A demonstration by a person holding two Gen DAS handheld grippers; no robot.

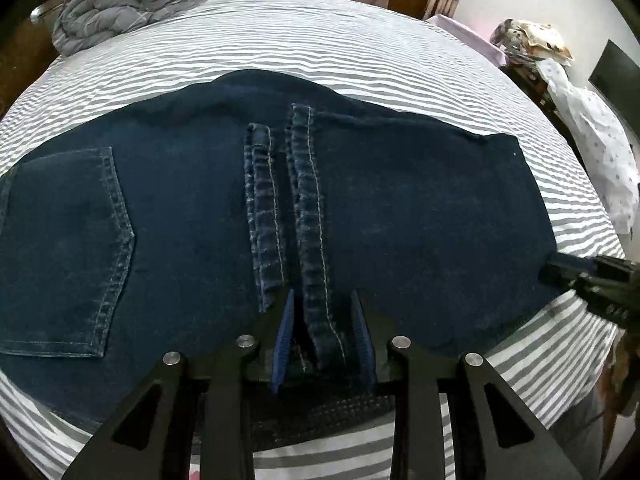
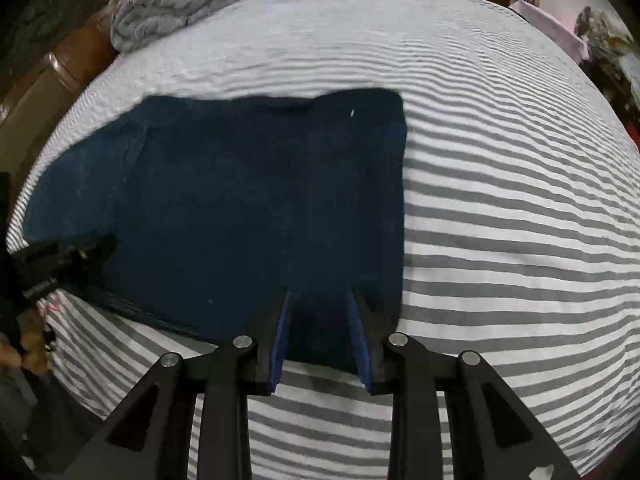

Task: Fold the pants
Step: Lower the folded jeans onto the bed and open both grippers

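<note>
Left wrist view: left gripper (image 1: pixel 323 316) points steeply down, fingers (image 1: pixel 283 340) clamping the pants (image 1: pixel 192 216) hem (folded, lying on the striped bed (image 1: pixel 320 40)).

Right wrist view: right gripper (image 2: pixel 320 320) angled down, fingers (image 2: pixel 277 344) gripping the pants' near edge.

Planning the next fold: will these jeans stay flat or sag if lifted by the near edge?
The jeans would probably sag: they lie limp on the bed, following its surface. Doubled layers and thick hems suggest some weight. The coarse weave looks unlikely to slip from the ribbed pads.
</note>
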